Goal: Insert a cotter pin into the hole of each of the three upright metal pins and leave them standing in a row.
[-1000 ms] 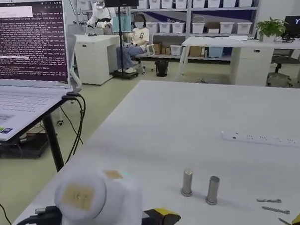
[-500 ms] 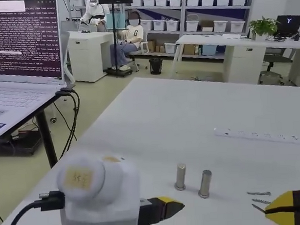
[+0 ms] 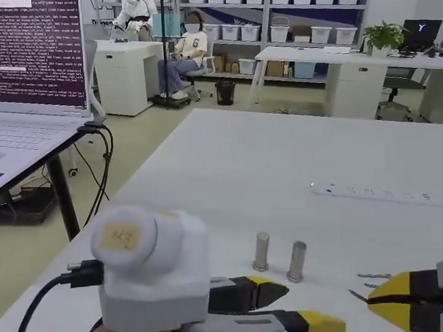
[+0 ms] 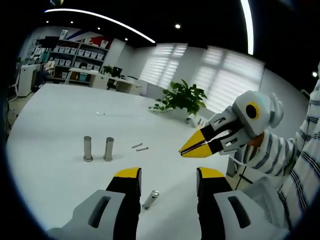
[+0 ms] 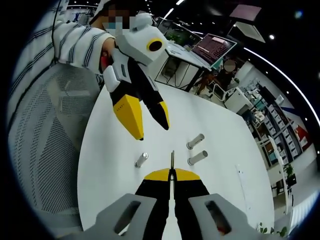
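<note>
Head view: since a second ago both tongs have come further into sight. The left tongs (image 3: 307,303) now show both prongs, spread apart. The right tongs (image 3: 374,300) are cut off by the frame edge, clenched on a cotter pin (image 3: 357,296) that reads as a thin sliver. Two upright pins (image 3: 261,251) stand as before on the tabletop (image 3: 280,171).

Left gripper view: a third pin (image 4: 151,198) lies flat between the spread prongs. Two spare cotter pins (image 4: 140,147) lie beyond, tiny.

Right gripper view: the cotter pin pokes from the clenched right tongs.
</note>
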Tool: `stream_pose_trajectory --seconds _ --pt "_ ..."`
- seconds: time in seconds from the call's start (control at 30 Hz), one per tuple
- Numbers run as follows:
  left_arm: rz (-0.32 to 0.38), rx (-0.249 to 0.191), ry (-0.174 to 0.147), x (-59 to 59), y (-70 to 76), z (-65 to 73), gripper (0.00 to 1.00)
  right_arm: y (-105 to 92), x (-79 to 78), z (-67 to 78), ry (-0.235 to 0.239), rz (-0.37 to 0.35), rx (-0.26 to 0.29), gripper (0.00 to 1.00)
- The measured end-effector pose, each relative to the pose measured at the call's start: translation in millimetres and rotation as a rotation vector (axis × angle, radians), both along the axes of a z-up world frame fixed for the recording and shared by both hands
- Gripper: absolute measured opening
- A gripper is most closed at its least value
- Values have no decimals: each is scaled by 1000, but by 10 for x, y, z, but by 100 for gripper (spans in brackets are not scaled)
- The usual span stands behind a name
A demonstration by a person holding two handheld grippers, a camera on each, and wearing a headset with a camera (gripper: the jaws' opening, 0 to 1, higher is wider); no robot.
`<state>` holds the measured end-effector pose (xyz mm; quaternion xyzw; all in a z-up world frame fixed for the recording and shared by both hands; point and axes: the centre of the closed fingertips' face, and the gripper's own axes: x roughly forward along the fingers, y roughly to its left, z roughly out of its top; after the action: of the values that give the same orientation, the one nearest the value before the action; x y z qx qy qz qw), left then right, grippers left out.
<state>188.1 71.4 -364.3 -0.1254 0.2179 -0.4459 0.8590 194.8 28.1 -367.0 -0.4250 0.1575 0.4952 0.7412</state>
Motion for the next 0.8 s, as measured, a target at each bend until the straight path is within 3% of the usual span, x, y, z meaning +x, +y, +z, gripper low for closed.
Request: stream_pose_trajectory --seconds 0.2,0.37,0.67,0.8 --pt "-30 -20 8 -23 -85 10 34 71 -46 -14 -16 19 -15 0" --pt "-48 -60 32 -39 -133 40 24 165 -101 41 -34 50 -20 0" --pt "-55 -121 64 -74 -134 113 9 282 -153 91 -47 83 -22 0" --pt "-50 -129 76 -76 -118 114 5 300 -181 86 -46 94 -28 0"
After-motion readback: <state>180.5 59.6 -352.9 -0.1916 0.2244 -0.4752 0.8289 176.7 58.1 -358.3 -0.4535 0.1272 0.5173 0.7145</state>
